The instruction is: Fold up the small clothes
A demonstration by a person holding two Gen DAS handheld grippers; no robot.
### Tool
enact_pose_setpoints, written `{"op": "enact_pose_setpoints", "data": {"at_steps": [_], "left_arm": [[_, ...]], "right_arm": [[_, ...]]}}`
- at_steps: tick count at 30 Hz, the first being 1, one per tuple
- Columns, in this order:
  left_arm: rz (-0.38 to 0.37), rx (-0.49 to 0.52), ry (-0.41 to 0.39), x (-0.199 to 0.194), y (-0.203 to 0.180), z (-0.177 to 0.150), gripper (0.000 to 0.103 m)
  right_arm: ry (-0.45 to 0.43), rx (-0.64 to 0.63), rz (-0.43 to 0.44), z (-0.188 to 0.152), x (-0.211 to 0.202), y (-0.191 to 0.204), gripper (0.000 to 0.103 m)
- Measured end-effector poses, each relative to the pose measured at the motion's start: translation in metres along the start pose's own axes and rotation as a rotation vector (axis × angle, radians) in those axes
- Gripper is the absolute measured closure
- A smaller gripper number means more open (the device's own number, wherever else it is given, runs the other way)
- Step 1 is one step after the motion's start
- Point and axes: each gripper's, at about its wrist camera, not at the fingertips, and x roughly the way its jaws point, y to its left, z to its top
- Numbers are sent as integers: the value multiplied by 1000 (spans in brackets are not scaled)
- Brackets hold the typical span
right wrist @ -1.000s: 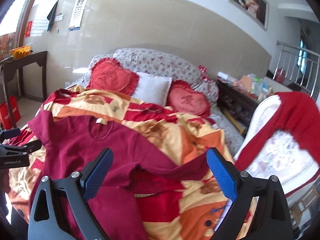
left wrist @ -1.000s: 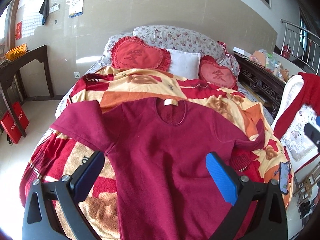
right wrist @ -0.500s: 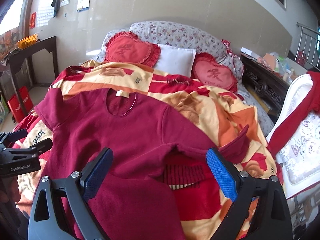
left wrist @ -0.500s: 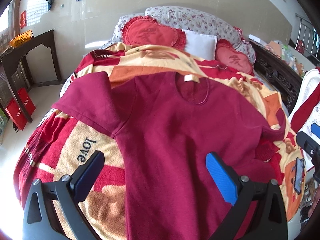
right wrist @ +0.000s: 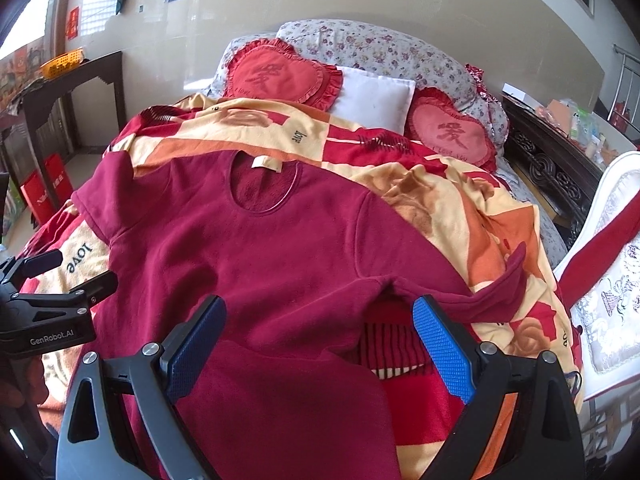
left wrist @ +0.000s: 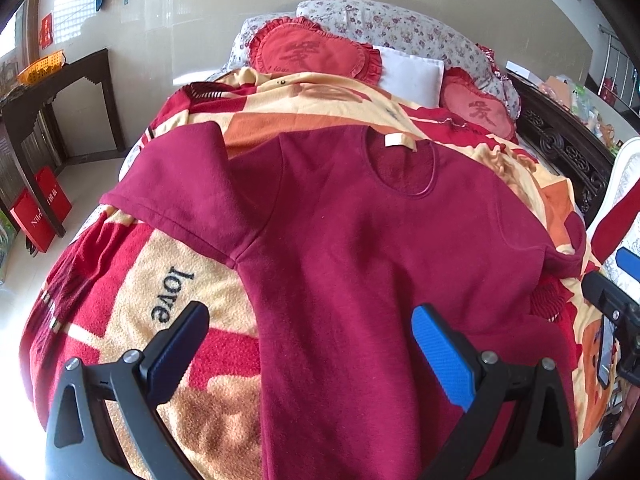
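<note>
A dark red long-sleeved shirt (left wrist: 360, 248) lies face up on the bed, collar and white label toward the pillows; it also shows in the right wrist view (right wrist: 256, 264). Its left sleeve (left wrist: 176, 196) spreads out to the left. Its right sleeve (right wrist: 472, 292) stretches right, with the cuff curled up. My left gripper (left wrist: 310, 344) is open and empty above the shirt's lower left side. My right gripper (right wrist: 320, 340) is open and empty above the shirt's lower right side, near the armpit. The left gripper shows at the left edge of the right wrist view (right wrist: 48, 300).
The shirt lies on a red, orange and cream blanket (left wrist: 132, 304) covering the bed. Heart-shaped red cushions (right wrist: 276, 72) and a white pillow (right wrist: 372, 96) lie at the head. A dark wooden table (left wrist: 52, 92) stands left, a carved dark cabinet (right wrist: 556, 172) and a white chair (right wrist: 608, 300) right.
Both grippers have moved in closer over the shirt and tilted downward, so the shirt fills more of each view. Both stay open. The shirt has not moved.
</note>
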Motion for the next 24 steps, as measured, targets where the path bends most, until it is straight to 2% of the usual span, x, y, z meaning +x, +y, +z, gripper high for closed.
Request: {"op": "enact_pose_setpoints", "data": {"at_steps": [5, 14, 20, 24], "left_arm": [[3, -33, 34, 11, 17, 0, 0], [73, -95, 36, 22, 62, 15, 0], [122, -227, 25, 32, 124, 42, 0], [190, -278, 7, 36, 159, 53, 0]], "right_arm": [[20, -4, 15, 1, 15, 6, 24], [64, -27, 81, 5, 44, 22, 30], [58, -53, 130, 13, 55, 41, 30], [49, -92, 160, 23, 62, 60, 30]]}}
